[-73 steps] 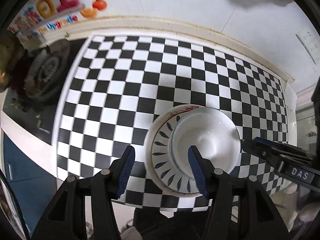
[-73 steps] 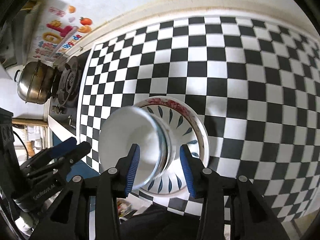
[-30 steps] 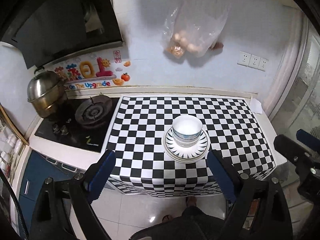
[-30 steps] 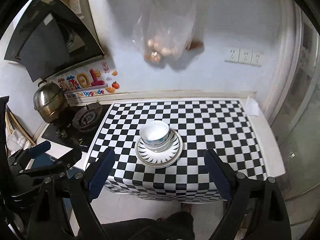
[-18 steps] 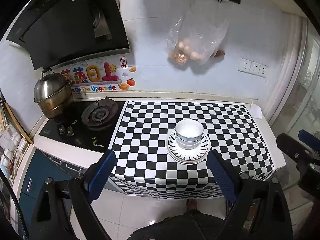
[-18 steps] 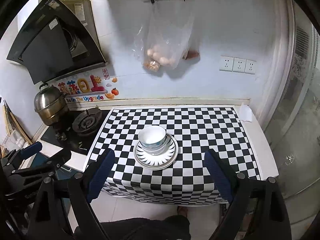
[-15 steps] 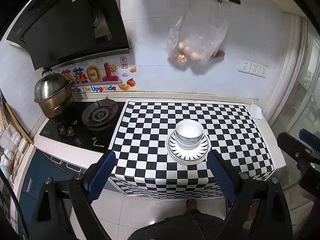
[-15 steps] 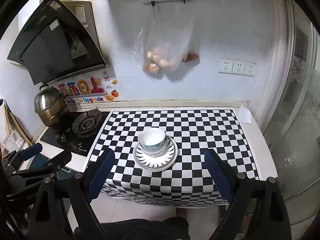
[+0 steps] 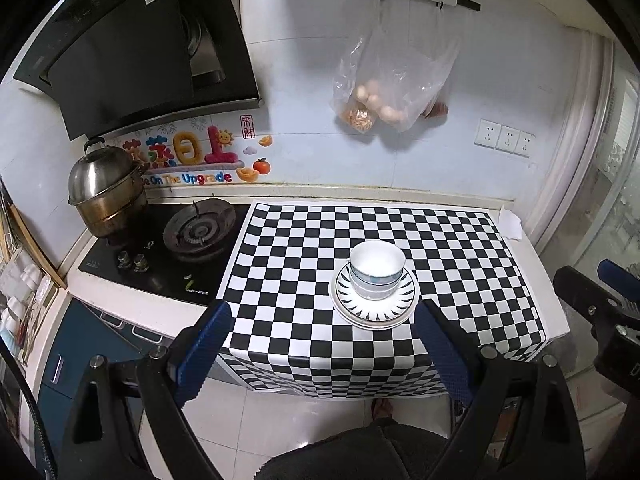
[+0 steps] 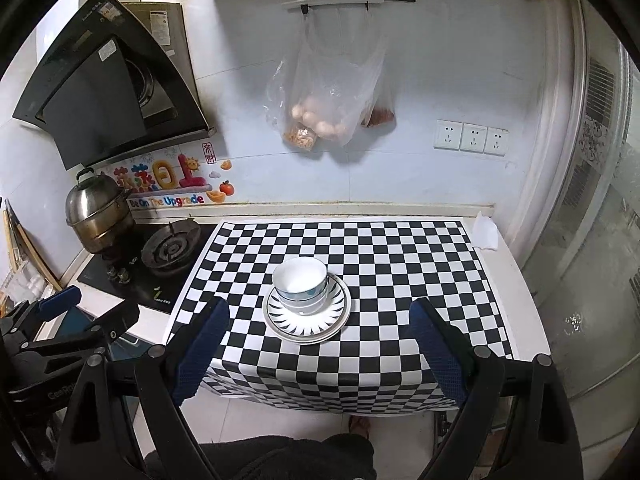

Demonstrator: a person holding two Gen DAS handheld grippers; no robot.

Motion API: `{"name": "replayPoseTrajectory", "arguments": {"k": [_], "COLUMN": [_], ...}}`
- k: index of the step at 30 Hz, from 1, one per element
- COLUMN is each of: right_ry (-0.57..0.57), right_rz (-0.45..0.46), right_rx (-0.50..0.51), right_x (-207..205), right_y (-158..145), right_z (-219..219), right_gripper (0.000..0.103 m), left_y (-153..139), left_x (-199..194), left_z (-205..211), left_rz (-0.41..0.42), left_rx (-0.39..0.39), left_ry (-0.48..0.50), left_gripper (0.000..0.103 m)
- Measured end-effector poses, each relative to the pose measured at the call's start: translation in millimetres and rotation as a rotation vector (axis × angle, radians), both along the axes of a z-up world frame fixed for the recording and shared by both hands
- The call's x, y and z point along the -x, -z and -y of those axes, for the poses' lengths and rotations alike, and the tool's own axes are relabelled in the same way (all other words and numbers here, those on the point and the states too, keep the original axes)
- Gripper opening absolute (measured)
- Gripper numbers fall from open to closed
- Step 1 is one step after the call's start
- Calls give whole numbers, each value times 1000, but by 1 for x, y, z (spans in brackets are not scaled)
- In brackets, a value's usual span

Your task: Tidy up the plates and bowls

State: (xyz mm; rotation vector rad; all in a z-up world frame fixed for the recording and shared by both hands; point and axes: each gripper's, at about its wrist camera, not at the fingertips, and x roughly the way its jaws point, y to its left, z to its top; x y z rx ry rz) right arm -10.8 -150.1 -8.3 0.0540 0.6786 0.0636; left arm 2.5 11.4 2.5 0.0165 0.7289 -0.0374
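White bowls (image 9: pixel 376 268) are stacked upright on a stack of patterned plates (image 9: pixel 376 306) in the middle of the checkered counter; the bowls (image 10: pixel 301 283) and plates (image 10: pixel 306 322) show the same way in the right wrist view. My left gripper (image 9: pixel 322 350) is wide open and empty, held high and well back from the counter's front edge. My right gripper (image 10: pixel 318 346) is also wide open and empty, equally far back. The right gripper (image 9: pixel 600 296) shows at the right edge of the left wrist view, and the left gripper (image 10: pixel 68 320) at the lower left of the right wrist view.
A gas hob (image 9: pixel 198 230) with a steel pot (image 9: pixel 105 190) lies left of the checkered cloth (image 9: pixel 304 240). A range hood (image 9: pixel 132 48) hangs above it. A plastic bag of food (image 9: pixel 390 92) hangs on the back wall. Folded paper (image 9: pixel 510 222) sits at the counter's far right corner.
Both grippers let go of the bowl and plates, opened wide and pulled far up and back from the counter. In the last half second they have hardly moved.
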Motion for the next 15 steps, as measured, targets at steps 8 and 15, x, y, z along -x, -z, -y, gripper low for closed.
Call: {"name": "replayPoseTrajectory", "arguments": {"k": [8,15], "right_ry": [5,6], "right_rz": [-12,-12], "right_rx": [-4,-3], "right_x": [2,2], "right_y": [1,1], "right_z": [2,1], "right_gripper": [94,94], "left_y": [-1,-1], "left_x": [3,6], "left_z": [1,2], "left_rz": [4,8], "left_rx": [10,9], "left_ry": [2,-1], "left_gripper": [94,94]}}
